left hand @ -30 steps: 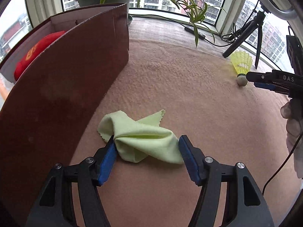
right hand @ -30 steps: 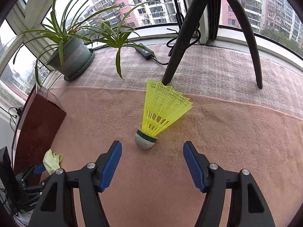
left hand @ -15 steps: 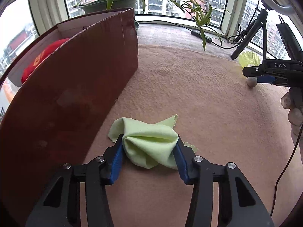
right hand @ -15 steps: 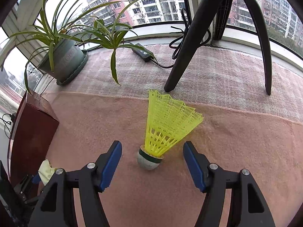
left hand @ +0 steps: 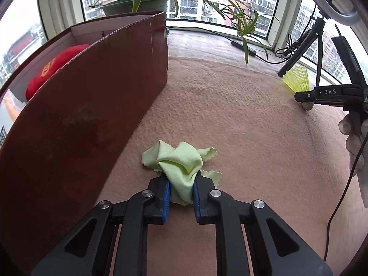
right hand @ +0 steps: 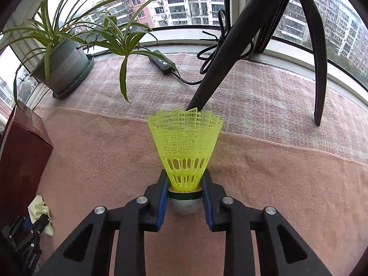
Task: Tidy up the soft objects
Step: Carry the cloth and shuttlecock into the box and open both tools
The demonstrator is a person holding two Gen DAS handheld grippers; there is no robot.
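A light green cloth [left hand: 181, 163] lies crumpled on the pink towel-covered table, and my left gripper [left hand: 181, 193] is shut on its near end. The cloth also shows small in the right wrist view [right hand: 39, 209]. A yellow plastic shuttlecock [right hand: 185, 151] stands on its cork base, and my right gripper [right hand: 185, 197] is shut on that base. The shuttlecock shows at the far right of the left wrist view [left hand: 297, 81], with the right gripper [left hand: 307, 99] at it.
A tall brown cardboard box [left hand: 80, 105] stands left of the cloth, with a red soft item [left hand: 55, 66] inside. A potted spider plant [right hand: 62, 66], a cable with a black adapter [right hand: 161, 63] and black tripod legs [right hand: 216, 69] stand along the window sill.
My left gripper has closed on the green cloth, bunching it up. My right gripper has moved forward around the shuttlecock and closed on its cork base.
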